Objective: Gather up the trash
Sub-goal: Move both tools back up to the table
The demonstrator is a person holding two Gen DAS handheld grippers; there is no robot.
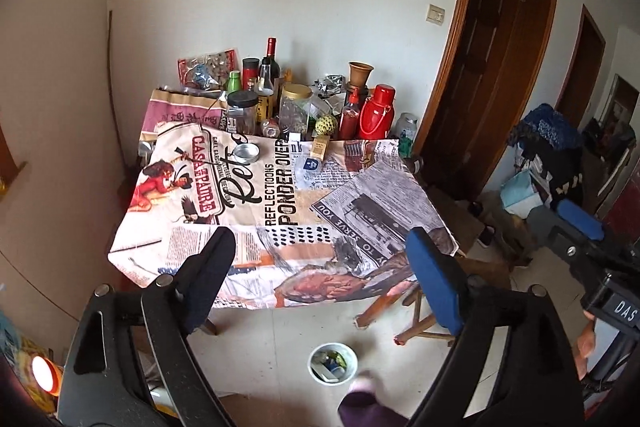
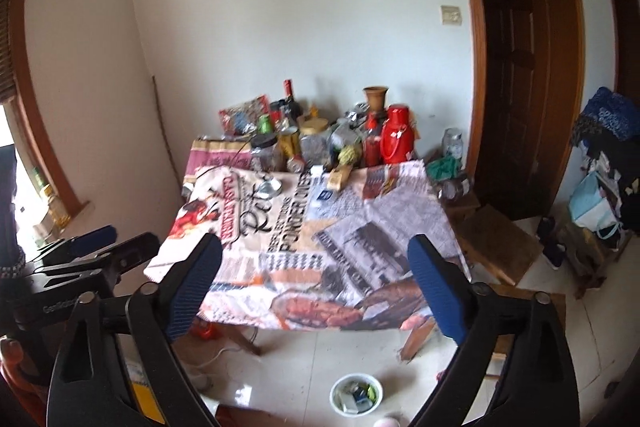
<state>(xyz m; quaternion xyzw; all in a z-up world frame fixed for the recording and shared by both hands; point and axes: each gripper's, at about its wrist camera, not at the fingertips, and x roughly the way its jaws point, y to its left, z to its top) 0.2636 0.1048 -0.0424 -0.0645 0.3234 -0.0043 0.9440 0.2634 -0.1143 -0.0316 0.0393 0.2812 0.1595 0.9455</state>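
Now both grippers hang above the white bowl (image 1: 333,363) of trash on the floor, just in front of the cloth-covered table (image 1: 280,211). The left gripper (image 1: 320,267) and right gripper (image 2: 316,271) stand wide apart, nothing between them. A small blue packet (image 1: 311,164) lies on the cloth.

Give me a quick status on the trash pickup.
Both grippers open, empty: left, right. White bowl on floor holds scraps. Small packets left on tablecloth.

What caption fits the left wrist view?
Open left claw above printed tablecloth, white trash bowl on floor below.
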